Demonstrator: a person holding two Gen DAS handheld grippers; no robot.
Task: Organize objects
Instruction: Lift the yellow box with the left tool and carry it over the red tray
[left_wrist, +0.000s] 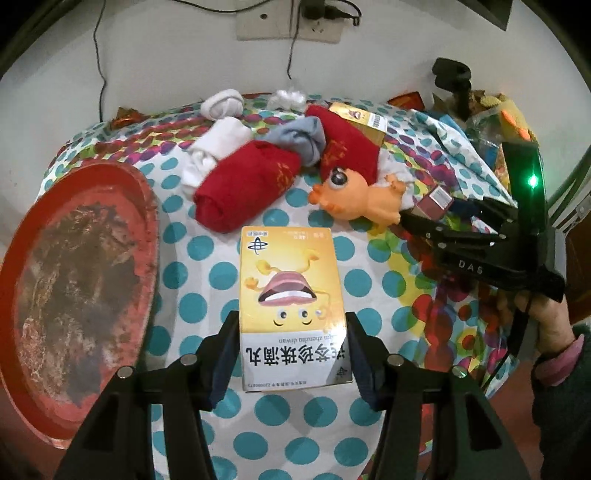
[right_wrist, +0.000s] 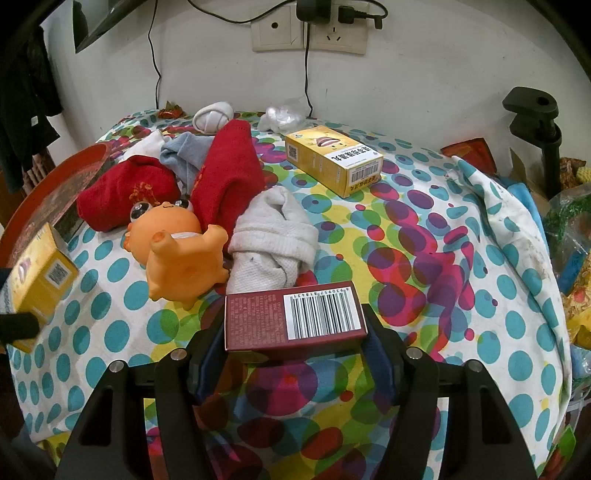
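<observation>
My left gripper is shut on a yellow medicine box with a cartoon face, held above the dotted tablecloth. The same box shows at the left edge of the right wrist view. My right gripper is shut on a dark red box with a barcode; it also shows in the left wrist view. An orange rubber toy lies just ahead of the red box. A second yellow box lies farther back. Red socks, grey and white socks are piled around the toy.
A worn red round tray sits at the table's left. A black clamp stand and bags of clutter are at the right edge. A wall with sockets and cables lies behind the table.
</observation>
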